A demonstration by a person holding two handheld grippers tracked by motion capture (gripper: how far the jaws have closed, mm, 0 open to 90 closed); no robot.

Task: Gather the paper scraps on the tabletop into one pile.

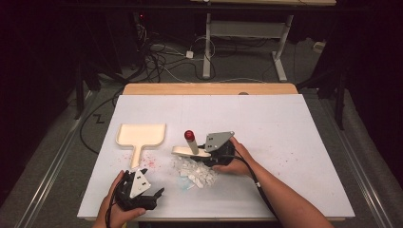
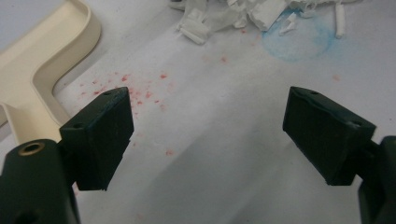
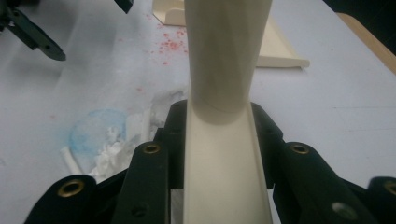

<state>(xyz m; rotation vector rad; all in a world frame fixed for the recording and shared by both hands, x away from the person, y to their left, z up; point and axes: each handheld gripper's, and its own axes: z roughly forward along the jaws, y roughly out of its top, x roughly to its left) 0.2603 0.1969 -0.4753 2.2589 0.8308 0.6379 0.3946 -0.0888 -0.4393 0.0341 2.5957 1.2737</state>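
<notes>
A cream sweeping tool (image 1: 190,151) with an upright red-capped handle (image 1: 189,135) lies just behind a heap of white paper scraps (image 1: 195,172). My right gripper (image 1: 209,151) is shut on the tool's cream body (image 3: 219,158), with both jaws pressed against its sides. A cream dustpan (image 1: 141,134) lies flat to the left, handle toward the person. My left gripper (image 1: 145,185) rests near the table's front left, open and holding nothing (image 2: 208,135), and faces the dustpan handle (image 2: 32,79) and the scraps (image 2: 233,11).
Red specks (image 1: 149,161) dot the white table cover (image 1: 294,133) beside the dustpan handle. A faint blue stain (image 2: 299,39) lies under the scraps. The wooden table edge (image 1: 209,89) runs along the back. Cables and a desk frame stand on the floor beyond.
</notes>
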